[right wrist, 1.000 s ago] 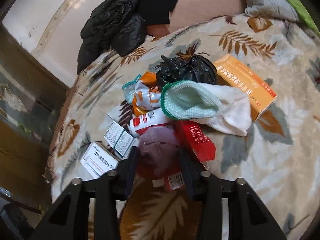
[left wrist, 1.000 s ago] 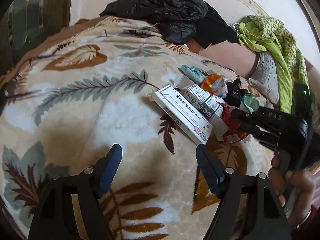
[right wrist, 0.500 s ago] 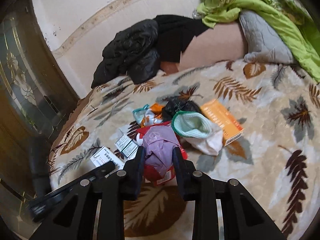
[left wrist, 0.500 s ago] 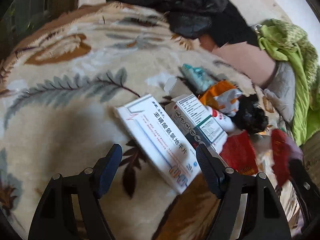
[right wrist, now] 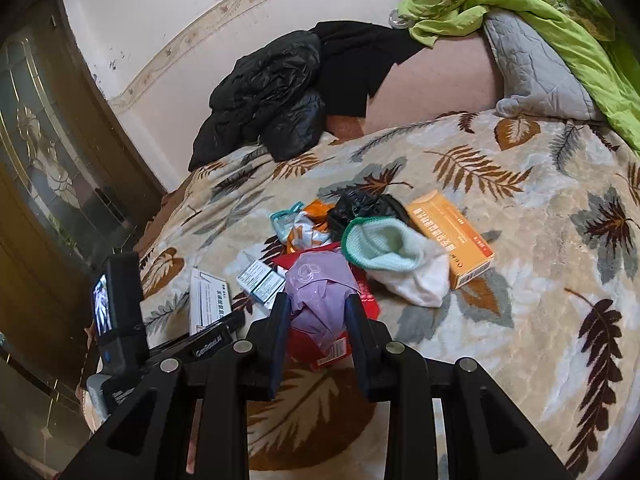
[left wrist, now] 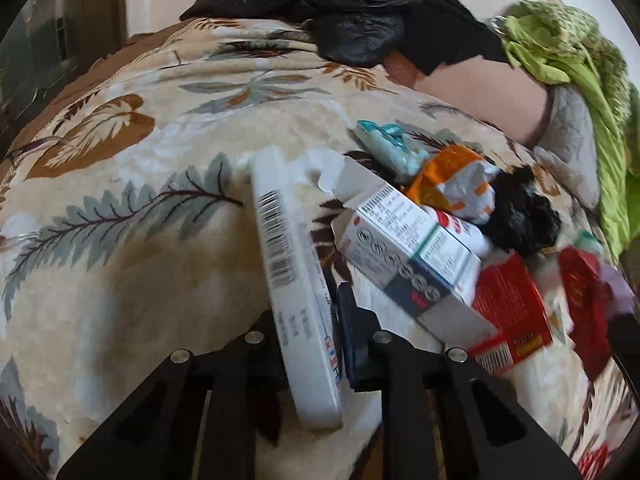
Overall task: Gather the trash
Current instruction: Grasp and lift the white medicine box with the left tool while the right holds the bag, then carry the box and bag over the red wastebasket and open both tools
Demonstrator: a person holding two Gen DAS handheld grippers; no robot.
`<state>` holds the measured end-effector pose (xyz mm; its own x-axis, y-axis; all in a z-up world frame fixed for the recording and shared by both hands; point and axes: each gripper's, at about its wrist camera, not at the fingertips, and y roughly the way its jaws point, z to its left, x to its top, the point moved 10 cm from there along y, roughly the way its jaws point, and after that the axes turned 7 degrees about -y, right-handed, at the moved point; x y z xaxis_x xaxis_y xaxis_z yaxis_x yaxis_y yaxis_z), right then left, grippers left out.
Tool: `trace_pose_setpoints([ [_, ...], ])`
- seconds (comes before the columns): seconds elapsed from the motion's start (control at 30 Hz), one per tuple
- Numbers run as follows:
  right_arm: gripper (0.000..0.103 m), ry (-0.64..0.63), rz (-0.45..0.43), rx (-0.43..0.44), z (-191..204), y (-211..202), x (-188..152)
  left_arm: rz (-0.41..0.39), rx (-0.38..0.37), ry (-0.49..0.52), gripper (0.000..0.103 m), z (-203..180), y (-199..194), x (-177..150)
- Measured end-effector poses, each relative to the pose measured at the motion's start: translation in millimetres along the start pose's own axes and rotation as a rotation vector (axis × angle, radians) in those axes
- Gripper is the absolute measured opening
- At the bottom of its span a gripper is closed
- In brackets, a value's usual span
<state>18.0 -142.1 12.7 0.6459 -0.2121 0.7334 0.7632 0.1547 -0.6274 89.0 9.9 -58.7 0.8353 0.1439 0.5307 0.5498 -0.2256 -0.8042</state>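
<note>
**Both grippers loaded w/ trash, pickup step under way**

Step in hand, as I read it: grabbing items off the bed pile. Left gripper (left wrist: 334,344) jaws are closing on the flat white box (left wrist: 294,280); box stands on its long edge between the pads, barcode side up, near end tucked down by the gripper body. Looks pinched, pads against both faces. Right gripper (right wrist: 316,328) is clamped on a crumpled purple bag (right wrist: 320,296) w/ a red packet (right wrist: 332,344) bunched under it, both appear raised a bit off the blanket (right wrist: 540,320).

Rest of the trash sits in one heap mid-bed: blue-white carton (left wrist: 404,256) w/ flap open, just beside the white box; red box (left wrist: 508,320) touching it; orange-white wrapper (left wrist: 456,184), teal packet (left wrist: 388,144), black bag (left wrist: 520,212) behind. Orange box (right wrist: 448,240) and a mint-white knit sock (right wrist: 396,256) lie on the far side of the heap.

Next move prob needs: lift white box straight up so it doesn't drag the carton, then carry both loads to a bin. No bin in view, can't tell where.

Room: blanket is open on the left gripper's side and toward the near edge. Far side crowded: black jacket (right wrist: 268,92), green bedding (right wrist: 540,12), grey pillow (right wrist: 536,68). Bed edge drops off by the door side; the grippers are near each other, so some bump risk.
</note>
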Motion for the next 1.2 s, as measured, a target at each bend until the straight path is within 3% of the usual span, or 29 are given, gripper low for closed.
trace_pose_setpoints([
  [0.1, 0.031, -0.036, 0.002, -0.015, 6.0, -0.8, -3.6, 0.0, -0.009, 0.023, 0.013, 4.7, -10.7, -8.2],
  [0.23, 0.03, -0.07, -0.013, -0.039, 9.1, -8.7, -6.4, 0.02, -0.092, 0.001, 0.013, 11.2, -27.3, -19.7],
  [0.4, 0.03, -0.072, -0.026, -0.042, 10.1, -23.4, -13.2, -0.076, -0.126, 0.073, 0.013, 4.8, -64.0, -22.7],
  [0.6, 0.03, -0.12, -0.025, -0.047, 15.4, -52.9, -42.3, -0.162, -0.158, 0.158, 0.013, -8.4, -115.4, -58.3],
  [0.8, 0.03, -0.165, -0.04, -0.069, 10.7, -81.1, -62.6, -0.271, -0.118, 0.269, 0.013, -29.9, -139.4, -74.7],
  [1.2, 0.03, -0.148, -0.059, -0.074, -0.3, -84.2, -59.7, -0.286, -0.074, 0.369, 0.013, -52.7, -126.3, -83.7],
])
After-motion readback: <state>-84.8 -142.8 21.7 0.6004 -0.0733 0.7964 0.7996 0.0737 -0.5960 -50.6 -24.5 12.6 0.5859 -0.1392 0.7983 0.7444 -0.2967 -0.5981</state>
